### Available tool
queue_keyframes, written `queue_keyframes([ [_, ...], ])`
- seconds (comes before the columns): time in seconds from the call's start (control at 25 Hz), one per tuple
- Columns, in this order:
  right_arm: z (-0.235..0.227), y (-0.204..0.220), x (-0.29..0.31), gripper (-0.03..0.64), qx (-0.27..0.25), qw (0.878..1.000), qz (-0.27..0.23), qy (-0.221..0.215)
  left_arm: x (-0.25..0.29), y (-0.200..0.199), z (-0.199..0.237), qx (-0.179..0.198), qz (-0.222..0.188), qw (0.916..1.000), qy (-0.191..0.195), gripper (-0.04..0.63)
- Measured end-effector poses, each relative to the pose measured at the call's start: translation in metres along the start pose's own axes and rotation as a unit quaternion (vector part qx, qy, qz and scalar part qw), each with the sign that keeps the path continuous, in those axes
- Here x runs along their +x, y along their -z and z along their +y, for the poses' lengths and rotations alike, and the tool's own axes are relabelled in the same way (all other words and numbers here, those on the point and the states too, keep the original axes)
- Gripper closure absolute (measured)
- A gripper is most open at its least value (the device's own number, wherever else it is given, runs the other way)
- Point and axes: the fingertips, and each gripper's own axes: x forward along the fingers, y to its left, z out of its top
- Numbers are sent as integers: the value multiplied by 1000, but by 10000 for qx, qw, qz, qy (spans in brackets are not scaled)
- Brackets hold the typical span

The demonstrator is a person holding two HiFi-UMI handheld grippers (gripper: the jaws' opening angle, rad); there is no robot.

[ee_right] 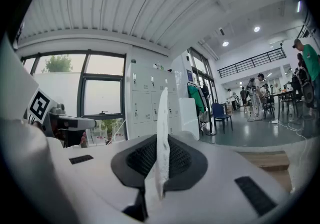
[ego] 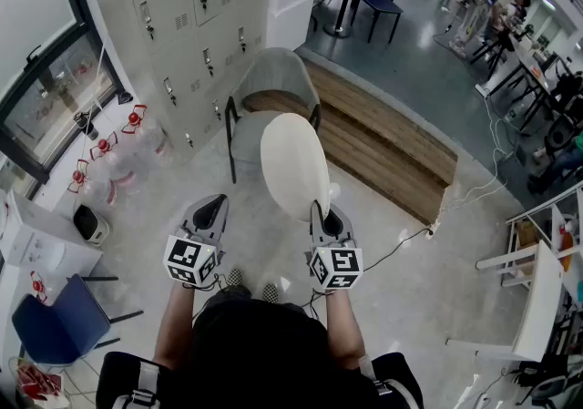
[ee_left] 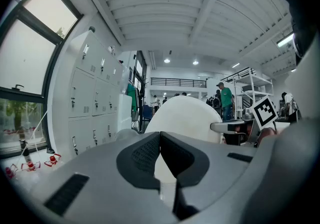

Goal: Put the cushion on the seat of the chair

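White cushion (ego: 294,166) stands on edge, rim pinched in right gripper (ego: 330,220) jaws, just short of the chair (ego: 273,75), left gripper (ego: 209,213) jaws together, empty; best carry forward, tip flat, centre on seat (ego: 244,136).

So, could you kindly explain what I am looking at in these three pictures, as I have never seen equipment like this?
There is no robot here: a person holds a hand-held gripper in each hand. The head view comes from a camera on the person's head, looking down. The other two views come from a camera riding on each gripper. The right gripper has its fingers closed on the edge of a white round cushion, held upright. The left gripper is shut and empty. Ahead stands a grey chair, where the cushion is meant to go, beside white lockers.
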Motion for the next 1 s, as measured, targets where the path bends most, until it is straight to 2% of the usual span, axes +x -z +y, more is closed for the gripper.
queue_keyframes([
  [0.48, -5, 1, 2, 563, 158, 9998, -56, -61, 8, 7, -3, -94, 85, 9999, 29, 577],
  [1.0, -20, 6, 9, 563, 187, 9997, -32, -141, 17, 19, -6, -174, 216, 9995, -158, 577],
])
